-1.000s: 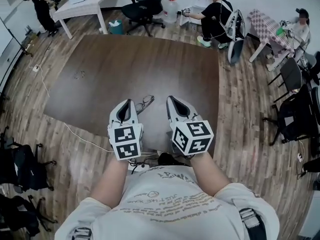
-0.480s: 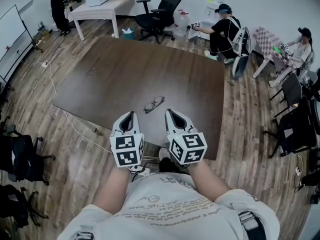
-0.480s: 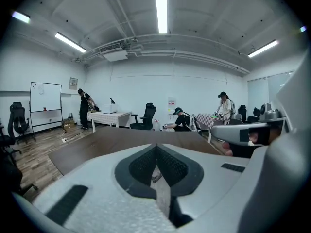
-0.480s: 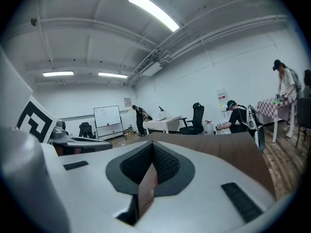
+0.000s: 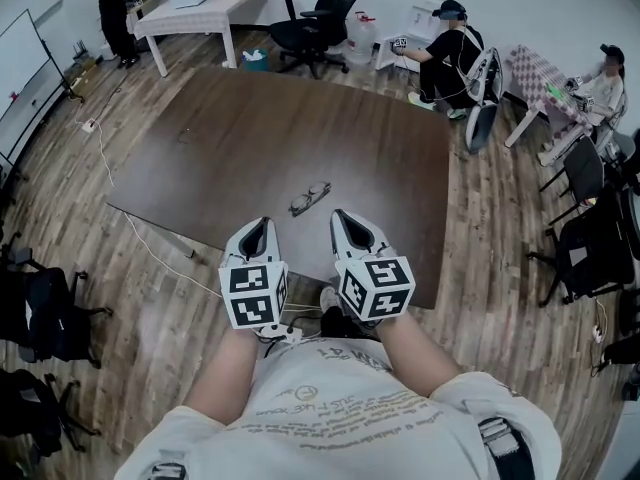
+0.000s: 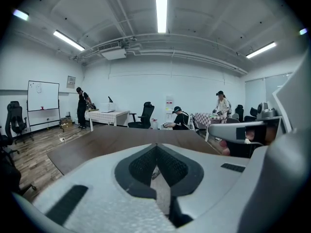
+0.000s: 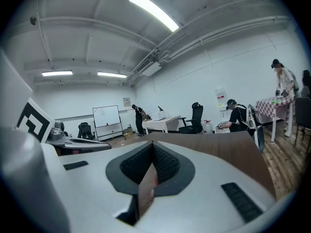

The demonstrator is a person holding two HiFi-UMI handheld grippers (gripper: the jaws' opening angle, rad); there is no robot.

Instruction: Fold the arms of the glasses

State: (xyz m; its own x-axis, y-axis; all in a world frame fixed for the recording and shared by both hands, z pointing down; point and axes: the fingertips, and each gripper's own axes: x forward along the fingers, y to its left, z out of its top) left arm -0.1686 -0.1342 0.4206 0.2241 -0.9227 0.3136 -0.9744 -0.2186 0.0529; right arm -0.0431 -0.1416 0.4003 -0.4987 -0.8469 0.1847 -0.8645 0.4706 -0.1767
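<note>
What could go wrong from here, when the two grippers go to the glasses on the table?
1. The left gripper and the right gripper are both shut and empty. If they reach the glasses this way, they would likely push them across the table.
2. The glasses are small and thin and lie slanted, so a jaw may close on a lens, not an arm.

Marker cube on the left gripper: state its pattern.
Black-and-white square markers, best seen in the head view.
</note>
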